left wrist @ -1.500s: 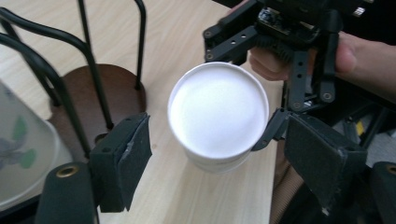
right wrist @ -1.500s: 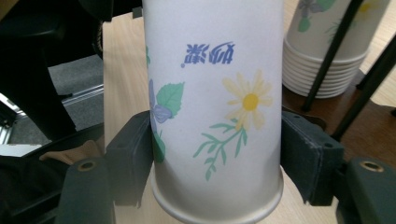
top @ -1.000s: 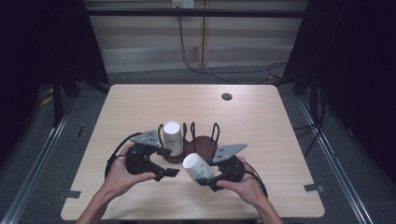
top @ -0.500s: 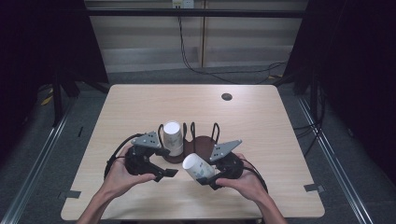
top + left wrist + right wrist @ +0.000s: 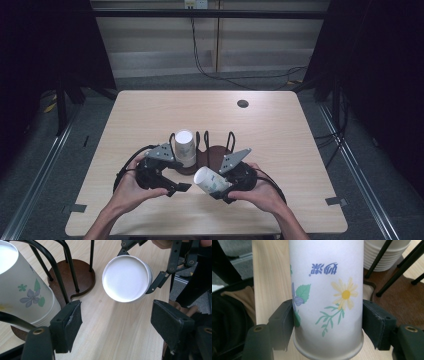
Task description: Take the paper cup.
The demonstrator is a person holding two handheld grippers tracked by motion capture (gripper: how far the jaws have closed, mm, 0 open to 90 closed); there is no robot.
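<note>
1. Cup lies on its side in the right claw, its pads pressed on the flowered wall near the rim end; in the right gripper view the pads sit on either side of the cup, which runs straight up the frame away from the camera.
2. Long axis: in the high view the cup points from the right claw toward about 10 o'clock, white base leading, aimed at the left claw.
3. From the left claw, the cup's base faces it nearly head-on at about 12 o'clock, a little beyond the pads and apart from them.
4. Left claw: jaws part open with nothing between them but bare tabletop; they have just been closing.
5. Stack of cups stands upside down in the rack, at about 11 o'clock of the left claw and 10 o'clock of the held cup.
6. Judgement: the left hand is nearer the stack, the right holds the cup; the coming move turns on whether the cup's axis stays lined up with the left claw for a hand-over, or swings upright over the rack.
</note>
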